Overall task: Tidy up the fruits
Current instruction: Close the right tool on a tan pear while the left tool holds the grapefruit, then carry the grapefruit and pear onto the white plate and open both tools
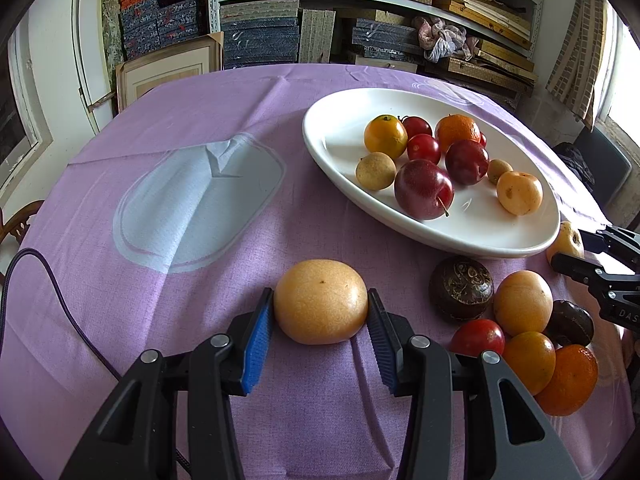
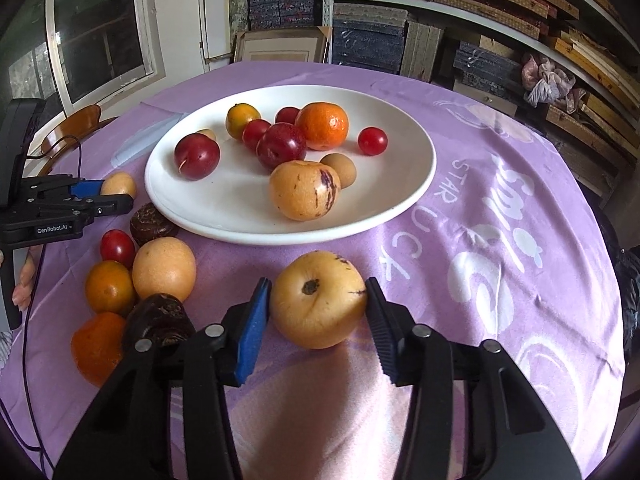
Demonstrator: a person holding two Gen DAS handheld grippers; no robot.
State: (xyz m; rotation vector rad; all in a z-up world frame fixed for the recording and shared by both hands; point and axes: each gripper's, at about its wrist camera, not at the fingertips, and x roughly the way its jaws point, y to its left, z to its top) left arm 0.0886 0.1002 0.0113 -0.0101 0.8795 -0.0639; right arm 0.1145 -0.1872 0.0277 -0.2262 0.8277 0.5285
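Shelves (image 1: 360, 20) of stacked boxes behind a purple-clothed table (image 1: 180, 120); daylit window (image 2: 96, 20).

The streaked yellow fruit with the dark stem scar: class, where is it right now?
In the right wrist view, the streaked yellow fruit sits on the purple cloth between the right tool's pads, just in front of the white plate.

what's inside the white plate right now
The white plate holds two dark red plums, two oranges, three cherry tomatoes, two small tan fruits and a streaked yellow melon; anything behind them is hidden.
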